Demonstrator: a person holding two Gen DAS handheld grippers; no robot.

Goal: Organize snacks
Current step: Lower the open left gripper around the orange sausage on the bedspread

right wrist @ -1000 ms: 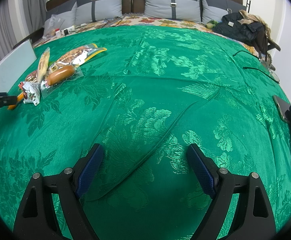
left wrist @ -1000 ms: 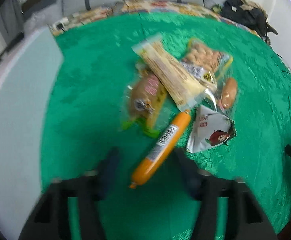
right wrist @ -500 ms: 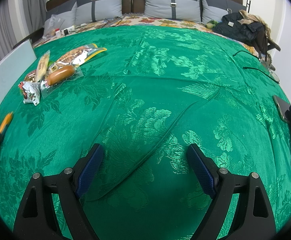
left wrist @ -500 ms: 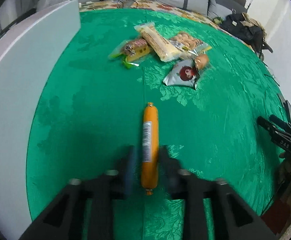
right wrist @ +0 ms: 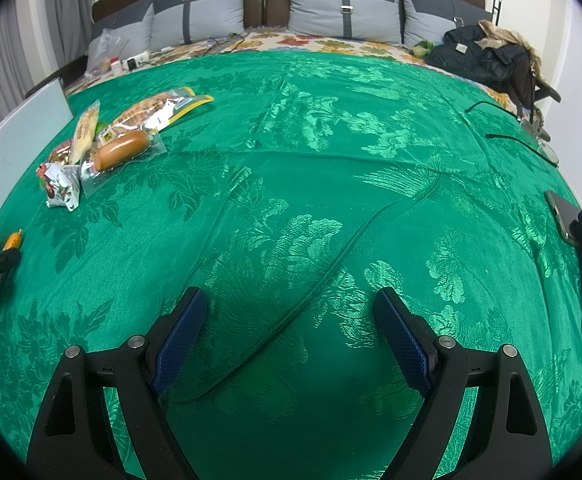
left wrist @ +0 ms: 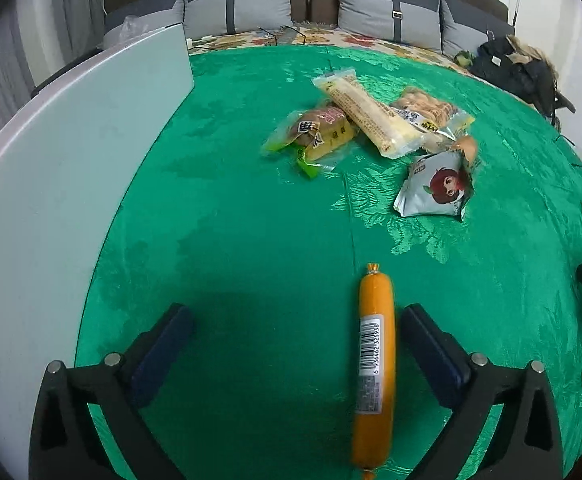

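Left wrist: sausage (left wrist: 373,364) between opening gripper (left wrist: 295,334) jaws.

The left hand-held gripper (left wrist: 295,328) points steeply down at the bed, its jaws opening wide, the orange sausage (left wrist: 373,364) lying loose between them, close to the right finger and touching neither pad. The right hand-held gripper (right wrist: 291,320) points down likewise, jaws spread wide with nothing between them.

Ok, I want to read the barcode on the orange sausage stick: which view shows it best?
The left wrist view: the orange sausage stick lies full length on the green cloth, barcode up. In the right wrist view only its tip shows, at the left edge.
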